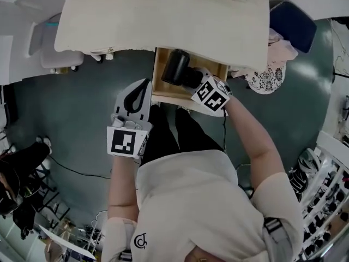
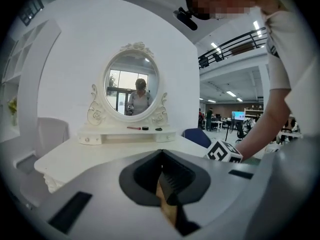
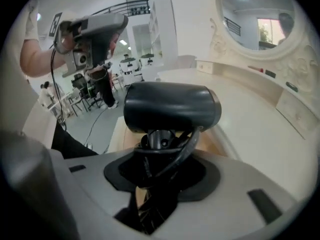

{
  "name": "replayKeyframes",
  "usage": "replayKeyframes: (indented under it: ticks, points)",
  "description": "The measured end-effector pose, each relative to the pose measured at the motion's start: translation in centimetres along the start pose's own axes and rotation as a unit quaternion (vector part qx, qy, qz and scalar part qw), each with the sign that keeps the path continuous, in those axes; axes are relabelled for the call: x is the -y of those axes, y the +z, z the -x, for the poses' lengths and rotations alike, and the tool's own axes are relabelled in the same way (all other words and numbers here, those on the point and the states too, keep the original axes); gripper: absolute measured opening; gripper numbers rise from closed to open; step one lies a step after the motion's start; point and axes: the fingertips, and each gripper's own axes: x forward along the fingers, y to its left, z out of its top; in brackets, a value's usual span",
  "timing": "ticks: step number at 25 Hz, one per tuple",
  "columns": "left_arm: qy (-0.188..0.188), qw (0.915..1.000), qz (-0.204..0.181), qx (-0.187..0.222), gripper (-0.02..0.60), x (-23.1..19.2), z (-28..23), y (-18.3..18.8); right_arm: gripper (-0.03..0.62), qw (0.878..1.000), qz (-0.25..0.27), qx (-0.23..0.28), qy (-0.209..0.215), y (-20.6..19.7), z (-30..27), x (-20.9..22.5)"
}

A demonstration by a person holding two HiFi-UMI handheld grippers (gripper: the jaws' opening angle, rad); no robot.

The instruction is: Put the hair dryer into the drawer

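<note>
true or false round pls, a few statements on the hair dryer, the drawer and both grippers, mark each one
1. The black hair dryer is clamped in the right gripper. True.
2. The light wooden drawer is shut. False: it stands pulled open.
3. The left gripper holds a hairbrush. False: its jaws are together on nothing.
4. An oval white-framed mirror stands on the white dressing table. True.
</note>
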Motion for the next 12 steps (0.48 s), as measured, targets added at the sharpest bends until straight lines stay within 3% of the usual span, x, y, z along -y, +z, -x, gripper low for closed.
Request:
replayKeyframes:
  ticks: [3,8,12]
  points:
    - [0.014,0.9997,0.002,-0.020,0.012,-0.6,0.9,-1.7,0.181,0.999,0.029,-0.029,0.012,-2.0,-2.0,-0.1]
    - [0.028,0.9984,0.008,-0.048,0.012,-1.4,1.6,-3.6,0.181,0.996,0.034,-0.072,0.034,-4.9,-4.8,-0.2]
    - [0.009,0.9993,-0.020,-0.031,0.012,-0.4,1.1,-3.2,0.181,0.990,0.049,-0.121,0.054,-7.1,-6.7,-0.3]
